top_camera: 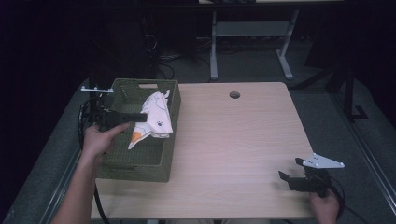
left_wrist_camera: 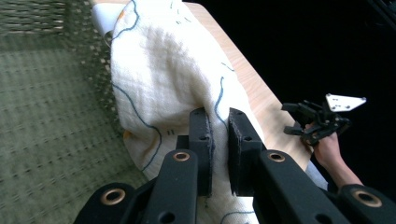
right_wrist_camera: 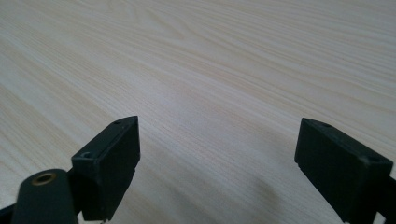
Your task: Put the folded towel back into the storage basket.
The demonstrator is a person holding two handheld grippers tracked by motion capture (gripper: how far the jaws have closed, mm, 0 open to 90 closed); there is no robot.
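Nearest to me at the bottom of the high view, my right hand (top_camera: 325,205) sits at the bench's near right corner, holding the right gripper (top_camera: 289,170) low over the wood. Its jaws stand wide apart with nothing between them; in the right gripper view I see bare pale wood grain of the bench (right_wrist_camera: 210,70) through the gap, with a soft shadow under the jaws. The grey three-cornered plate (top_camera: 323,162) rides on top of it.

Over at the bench's left edge I have my left hand (top_camera: 98,139) reaching across the near-left rim of the green woven basket (top_camera: 140,164), which sits along that left side, its far end toward the far left corner. My left gripper (top_camera: 142,116) points into the basket. In the left gripper view its jaws are nearly closed, pinching a fold of the white cloth (left_wrist_camera: 173,79) between the pads. That cloth has thin blue line drawings and small dark marks, with orange patches showing in the high view. It lies inside the basket, draped up against and over the right-hand wall, its top edge at the rim.

A round hole (top_camera: 234,94) sits in the bench near the far edge. Beyond the bench I make out grey legs of another table (top_camera: 214,51) on a dark floor.
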